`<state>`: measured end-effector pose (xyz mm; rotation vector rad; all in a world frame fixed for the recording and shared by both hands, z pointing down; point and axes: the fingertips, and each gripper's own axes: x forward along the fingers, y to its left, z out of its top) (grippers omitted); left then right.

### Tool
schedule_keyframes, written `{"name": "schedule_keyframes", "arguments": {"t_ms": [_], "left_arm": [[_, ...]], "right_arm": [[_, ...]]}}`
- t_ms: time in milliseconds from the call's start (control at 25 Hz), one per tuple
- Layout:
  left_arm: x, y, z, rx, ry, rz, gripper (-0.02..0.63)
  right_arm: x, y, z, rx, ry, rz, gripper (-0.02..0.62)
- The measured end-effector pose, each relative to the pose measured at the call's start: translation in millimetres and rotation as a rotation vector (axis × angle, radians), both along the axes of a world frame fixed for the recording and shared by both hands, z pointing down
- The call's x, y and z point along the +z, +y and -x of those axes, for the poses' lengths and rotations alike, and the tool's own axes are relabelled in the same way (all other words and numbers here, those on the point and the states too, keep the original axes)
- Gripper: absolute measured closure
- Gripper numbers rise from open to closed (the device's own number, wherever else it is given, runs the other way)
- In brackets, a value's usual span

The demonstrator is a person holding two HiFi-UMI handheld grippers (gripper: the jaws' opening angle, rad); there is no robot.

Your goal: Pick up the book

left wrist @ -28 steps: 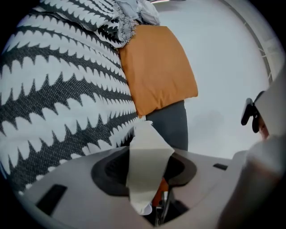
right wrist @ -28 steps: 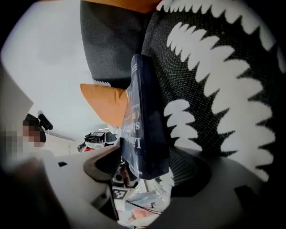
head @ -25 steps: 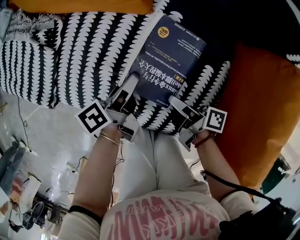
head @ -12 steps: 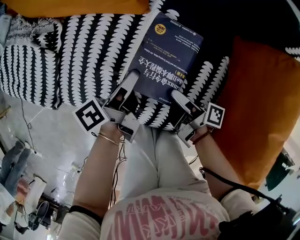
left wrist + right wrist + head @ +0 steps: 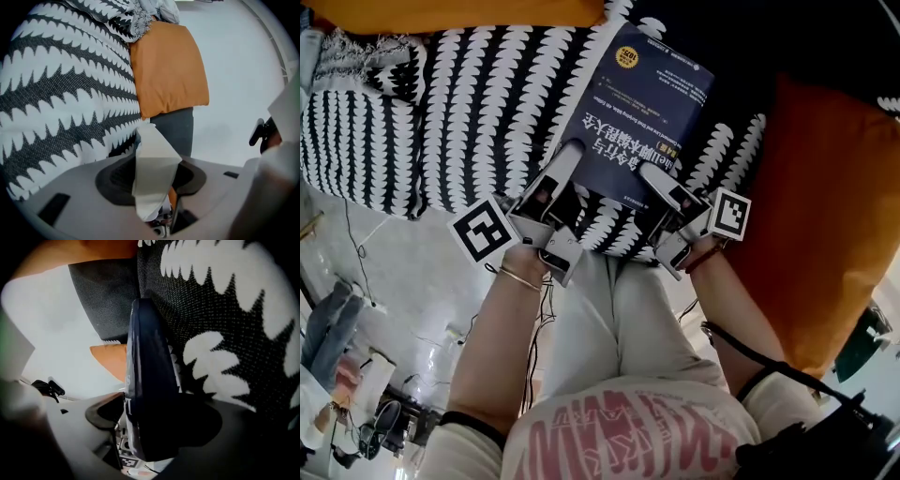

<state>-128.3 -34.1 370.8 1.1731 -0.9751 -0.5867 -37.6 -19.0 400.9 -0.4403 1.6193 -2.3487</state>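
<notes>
My right tongs [image 5: 649, 178] have just spread wide around the dark blue paperback book [image 5: 639, 101], unclamped, while left tongs [image 5: 569, 153] grip its edge, lift pending

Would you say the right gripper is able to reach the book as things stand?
Probably yes: the right gripper has its fingers apart around the near edge of the book, with nothing else between them, while the left gripper holds another corner.

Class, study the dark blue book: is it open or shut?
Shut. In the head view the book shows only its printed cover, no spread pages; its page edges form one solid block.
</notes>
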Motion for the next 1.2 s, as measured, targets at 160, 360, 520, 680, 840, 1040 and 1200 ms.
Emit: {"name": "schedule_keyframes", "arguments": {"t_ms": [160, 360, 520, 680, 840, 1040, 1200], "left_arm": [[4, -2, 3, 0.000, 0.009, -0.010, 0.414], [16, 2, -2, 0.024, -0.047, -0.019, 0.414], [15, 3, -6, 0.059, -0.067, -0.013, 0.414], [14, 6, -3, 0.074, -0.122, 0.007, 0.416], [1, 5, -4, 0.057, -0.118, -0.044, 0.419], [-12, -5, -1, 0.033, -0.096, -0.118, 0.419], [4, 16, -11, 0.021, -0.035, -0.021, 0.419]], "right_arm": [[-1, -6, 8, -0.017, -0.001, -0.024, 0.222], [15, 2, 4, -0.039, 0.009, -0.058, 0.338], [13, 4, 0, -0.033, 0.017, -0.043, 0.365], [9, 5, 2, -0.019, 0.015, -0.042, 0.402], [-6, 1, -1, -0.011, 0.034, -0.105, 0.414], [-21, -14, 1, -0.005, 0.045, -0.191, 0.416], [-10, 2, -10, -0.011, 0.093, -0.110, 0.416]]}}
